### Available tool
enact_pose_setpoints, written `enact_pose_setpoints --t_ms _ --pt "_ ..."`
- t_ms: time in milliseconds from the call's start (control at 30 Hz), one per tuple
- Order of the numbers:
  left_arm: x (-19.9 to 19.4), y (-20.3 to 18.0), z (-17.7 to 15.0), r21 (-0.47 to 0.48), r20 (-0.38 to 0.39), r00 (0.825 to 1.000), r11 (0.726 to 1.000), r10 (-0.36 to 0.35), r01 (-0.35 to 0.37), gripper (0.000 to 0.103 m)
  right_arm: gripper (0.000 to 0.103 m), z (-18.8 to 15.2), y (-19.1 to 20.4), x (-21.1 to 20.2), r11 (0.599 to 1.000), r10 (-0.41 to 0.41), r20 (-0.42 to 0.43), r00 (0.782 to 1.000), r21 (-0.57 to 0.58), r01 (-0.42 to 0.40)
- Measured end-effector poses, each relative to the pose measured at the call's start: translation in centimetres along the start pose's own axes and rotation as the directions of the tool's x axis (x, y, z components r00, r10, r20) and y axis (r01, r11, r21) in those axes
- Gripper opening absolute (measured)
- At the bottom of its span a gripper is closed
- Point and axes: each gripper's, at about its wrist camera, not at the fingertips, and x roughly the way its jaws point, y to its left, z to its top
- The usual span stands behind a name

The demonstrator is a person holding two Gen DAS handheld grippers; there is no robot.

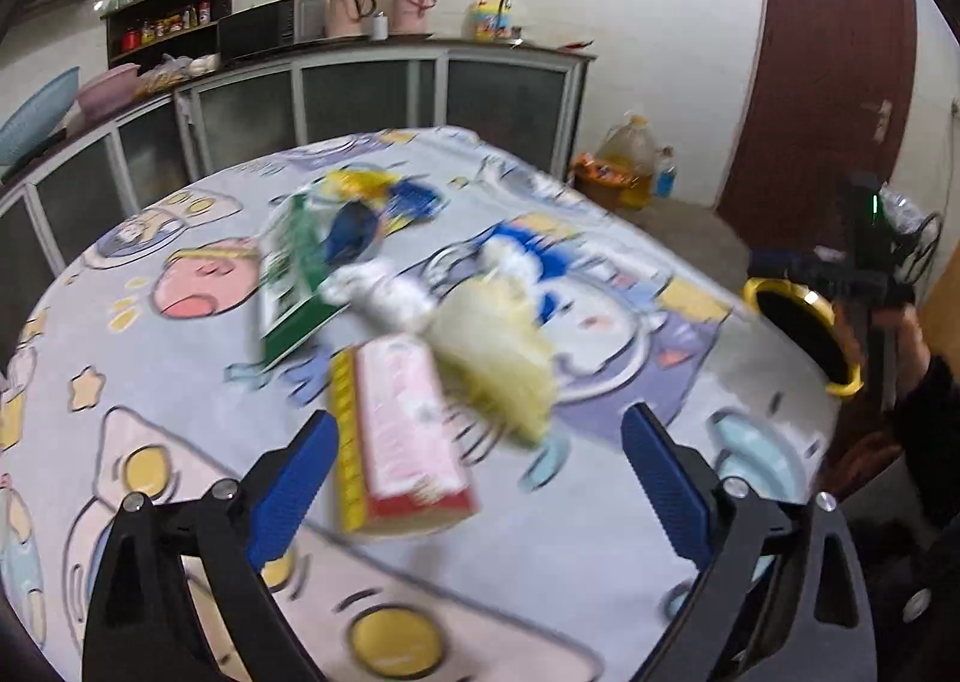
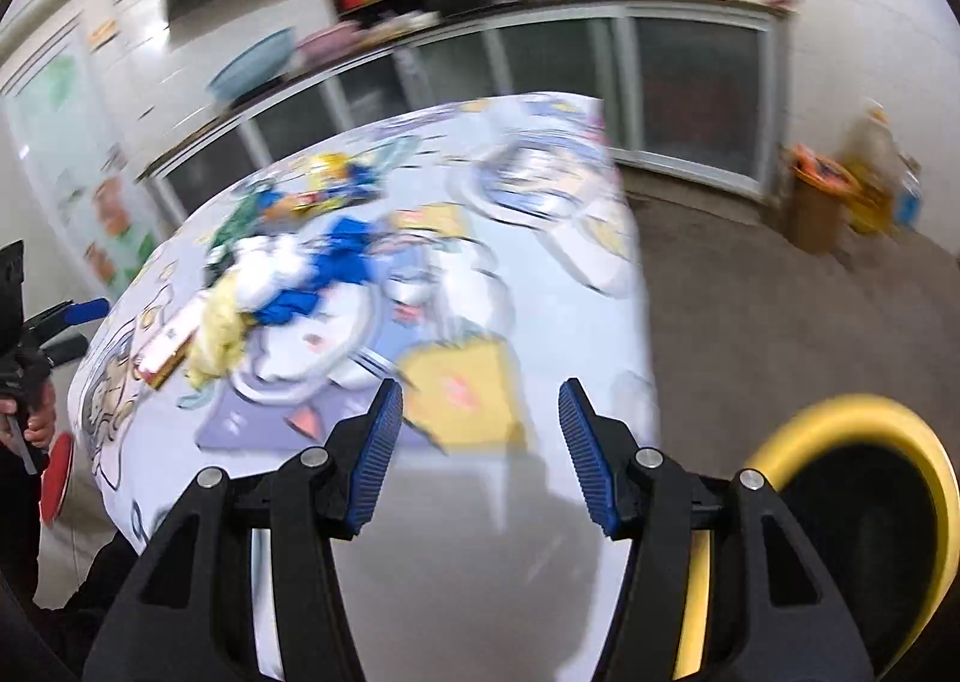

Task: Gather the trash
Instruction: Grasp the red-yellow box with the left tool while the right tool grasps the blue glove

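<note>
Trash lies in a pile on the table's cartoon cloth (image 1: 180,412): a pink and yellow box (image 1: 399,436), a crumpled yellow wrapper (image 1: 498,358), white crumpled paper (image 1: 384,292), a green box (image 1: 294,274) and blue and yellow wrappers (image 1: 390,202). My left gripper (image 1: 480,442) is open, its jaws either side of the pink box's near end. My right gripper (image 2: 480,418) is open and empty over the table's right edge; the pile (image 2: 240,298) lies far to its left. A yellow-rimmed bin (image 2: 864,514) stands beside the table, also in the left wrist view (image 1: 810,334).
Counter with glass-front cabinets (image 1: 372,93) runs behind the table, holding flasks, a microwave and basins. An oil jug and a basket (image 1: 624,165) stand on the floor by a dark red door (image 1: 840,81). Bare floor (image 2: 780,310) lies right of the table.
</note>
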Motion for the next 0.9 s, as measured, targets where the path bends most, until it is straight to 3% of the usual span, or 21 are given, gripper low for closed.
enact_pose_setpoints --t_ms 133,333,500,900 --pt "1.1 1.1 -0.8 0.009 -0.024 0.999 1.0 0.027 -0.026 0.092 0.052 3.5 3.4 4.5 0.997 0.048 -0.035 0.998 -0.057 -0.05" --pt "3.7 2.3 -0.8 -0.051 -0.076 0.996 0.998 0.037 -0.041 0.092 0.046 6.4 6.1 9.9 0.99 0.061 -0.096 0.993 -0.117 -0.072" --pt "5.3 3.6 -0.9 -0.116 -0.11 0.994 0.993 0.024 -0.036 0.092 0.042 7.2 7.3 12.8 0.985 0.063 -0.142 0.988 -0.15 -0.084" --pt "8.9 4.6 -0.7 -0.168 -0.181 0.983 0.986 -0.025 -0.005 0.091 0.04 8.2 7.3 17.4 0.988 0.043 -0.211 0.977 -0.135 -0.073"
